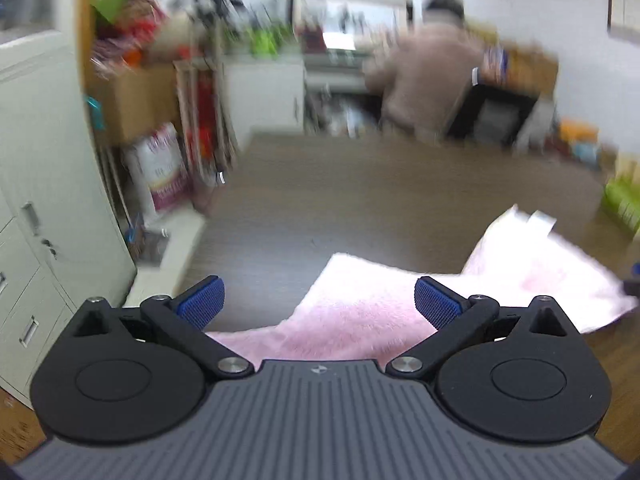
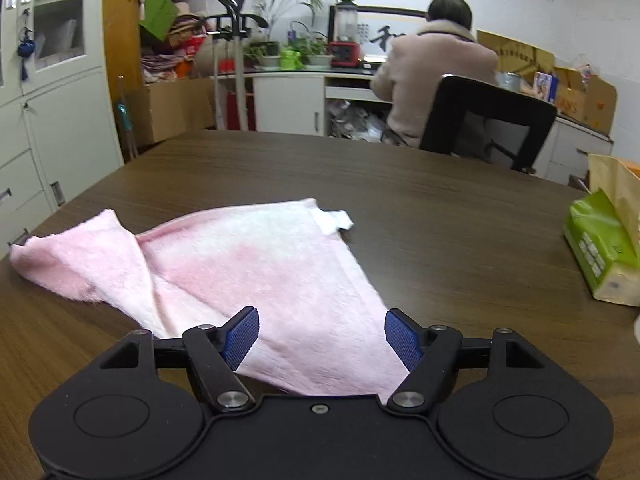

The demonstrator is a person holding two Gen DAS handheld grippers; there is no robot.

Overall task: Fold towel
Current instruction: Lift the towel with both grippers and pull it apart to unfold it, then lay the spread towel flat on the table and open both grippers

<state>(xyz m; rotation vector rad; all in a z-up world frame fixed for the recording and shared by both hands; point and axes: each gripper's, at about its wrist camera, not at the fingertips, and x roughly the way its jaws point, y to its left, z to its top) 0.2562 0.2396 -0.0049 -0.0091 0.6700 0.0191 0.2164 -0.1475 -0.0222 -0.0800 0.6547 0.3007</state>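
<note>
A pink towel lies rumpled on the dark wooden table, one corner folded over at the left and a white label at its far corner. My right gripper is open just above the towel's near corner, its blue pads on either side of the cloth, holding nothing. In the left wrist view, which is blurred, the same towel lies under and to the right of my left gripper. That gripper is open and empty above the towel's left part.
A green tissue pack and a paper bag stand at the table's right edge. A person on a black chair sits beyond the far edge. White cabinets stand left of the table.
</note>
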